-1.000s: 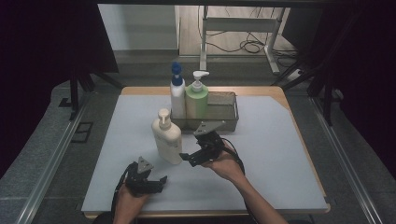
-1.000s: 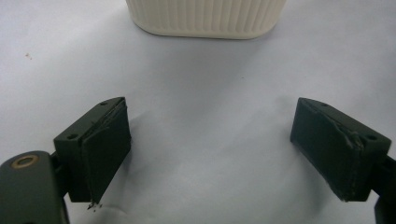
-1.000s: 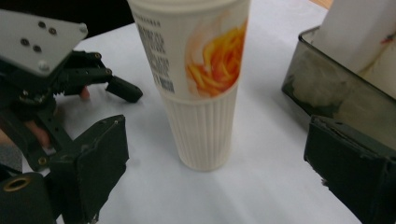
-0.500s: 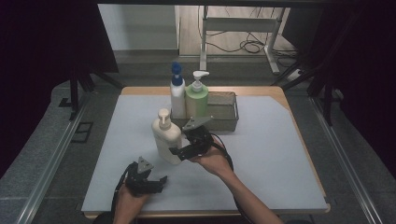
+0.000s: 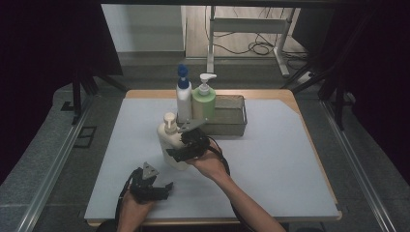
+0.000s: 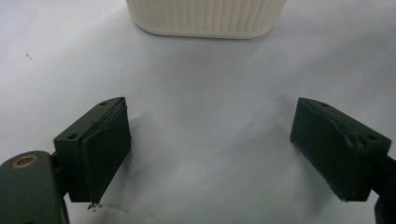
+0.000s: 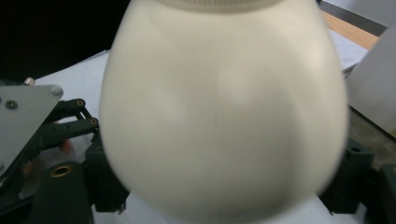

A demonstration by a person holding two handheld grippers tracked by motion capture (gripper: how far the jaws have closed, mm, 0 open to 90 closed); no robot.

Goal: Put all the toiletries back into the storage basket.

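From the high view, a cream pump bottle [image 5: 170,140] stands upright on the pale surface [image 5: 290,164], a little in front of a grey wire basket [image 5: 232,118]. A white spray bottle with a blue top [image 5: 183,96] and a green pump bottle [image 5: 203,99] stand at the basket's left end. The right tool [image 5: 180,145] is at the cream bottle's right side, its jaws reaching around the body. The left tool [image 5: 164,186] rests low on the surface nearer the person, well apart from the bottle, held in the left hand [image 5: 133,205].

In the left gripper view, the left tool [image 6: 223,156] has its jaws spread wide with nothing but bare surface between them. The ribbed base of the cream pump bottle [image 6: 205,18] stands ahead of it.

In the right gripper view, the cream pump bottle [image 7: 224,112] sits between the jaws of the right tool [image 7: 224,186], which have just been closing. One jaw stands at each flank of the rounded body. Whether the pads already press on the bottle cannot be told, since its bulge hides the contact.
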